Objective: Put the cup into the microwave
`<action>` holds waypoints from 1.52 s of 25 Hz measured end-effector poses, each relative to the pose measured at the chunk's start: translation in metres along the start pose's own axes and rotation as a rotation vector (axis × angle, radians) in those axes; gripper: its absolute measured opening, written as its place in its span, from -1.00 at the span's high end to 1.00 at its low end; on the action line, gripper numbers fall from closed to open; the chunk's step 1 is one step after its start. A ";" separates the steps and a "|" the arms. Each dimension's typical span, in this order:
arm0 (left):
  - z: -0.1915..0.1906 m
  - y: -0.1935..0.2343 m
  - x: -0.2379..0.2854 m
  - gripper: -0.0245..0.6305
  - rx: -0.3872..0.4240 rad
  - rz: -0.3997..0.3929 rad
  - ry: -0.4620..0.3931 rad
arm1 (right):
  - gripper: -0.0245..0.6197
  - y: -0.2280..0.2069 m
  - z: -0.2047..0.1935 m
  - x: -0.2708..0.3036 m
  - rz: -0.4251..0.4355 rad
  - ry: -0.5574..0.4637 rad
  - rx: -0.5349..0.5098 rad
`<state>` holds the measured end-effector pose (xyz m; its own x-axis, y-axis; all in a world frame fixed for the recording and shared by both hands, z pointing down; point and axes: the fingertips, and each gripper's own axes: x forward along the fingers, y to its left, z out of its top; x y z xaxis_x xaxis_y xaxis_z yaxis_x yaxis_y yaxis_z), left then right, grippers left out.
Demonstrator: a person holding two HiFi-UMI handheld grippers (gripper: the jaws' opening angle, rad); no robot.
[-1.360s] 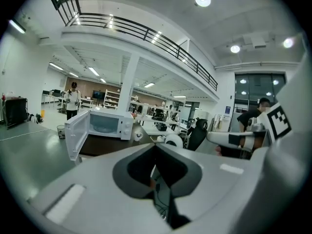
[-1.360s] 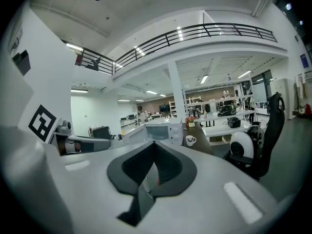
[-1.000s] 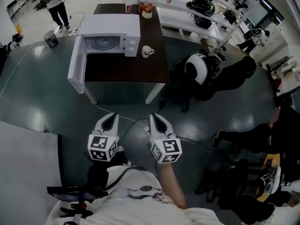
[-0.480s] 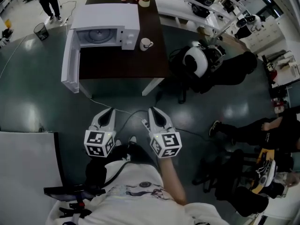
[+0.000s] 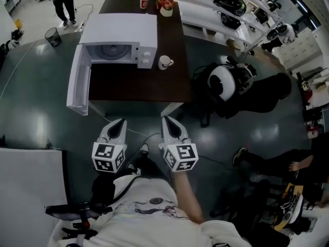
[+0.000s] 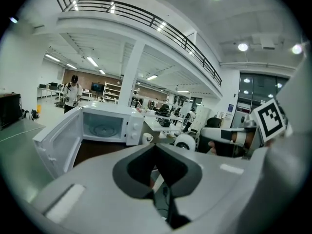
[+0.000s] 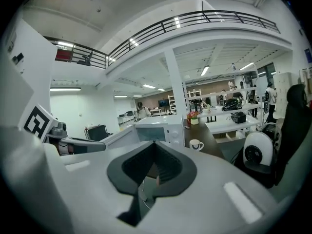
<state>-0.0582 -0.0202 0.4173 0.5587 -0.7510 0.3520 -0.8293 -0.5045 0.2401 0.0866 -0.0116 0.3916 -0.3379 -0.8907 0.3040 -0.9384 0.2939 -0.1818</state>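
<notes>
A white cup (image 5: 164,62) stands on the dark brown table (image 5: 139,89), just right of the white microwave (image 5: 121,37). The microwave's door (image 5: 77,86) hangs open to the left and its chamber is empty. My left gripper (image 5: 120,121) and right gripper (image 5: 166,120) are side by side over the floor, short of the table's front edge, both shut and empty. In the left gripper view the cup (image 6: 146,138) and microwave (image 6: 105,126) lie ahead past the closed jaws. The right gripper view has the cup (image 7: 196,144) to the right of the microwave (image 7: 156,128).
A black chair with a white round object (image 5: 222,81) stands right of the table. A cable (image 5: 149,137) runs across the floor under my grippers. A red can and a bowl (image 5: 165,9) sit at the table's far end. A seated person's legs (image 5: 288,163) are at right.
Both grippers have moved forward toward the table, which now sits closer in the head view. Their jaws have stayed shut.
</notes>
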 end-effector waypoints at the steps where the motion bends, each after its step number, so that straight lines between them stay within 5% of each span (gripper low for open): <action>1: 0.008 0.002 0.008 0.93 0.008 0.008 -0.013 | 0.92 -0.005 0.007 0.008 0.009 -0.014 -0.002; 8: 0.044 0.013 0.058 0.93 0.024 0.055 -0.035 | 0.92 -0.031 0.032 0.047 0.068 -0.038 0.013; 21: 0.030 0.037 0.096 0.93 -0.006 0.100 0.051 | 0.92 -0.048 0.020 0.100 0.125 0.050 0.038; 38: 0.050 0.095 0.169 0.93 -0.028 -0.052 0.118 | 0.92 -0.030 0.041 0.188 0.070 0.106 -0.033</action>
<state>-0.0424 -0.2165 0.4549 0.5990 -0.6678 0.4419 -0.7996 -0.5283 0.2856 0.0539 -0.2014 0.4160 -0.4069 -0.8266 0.3888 -0.9135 0.3668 -0.1761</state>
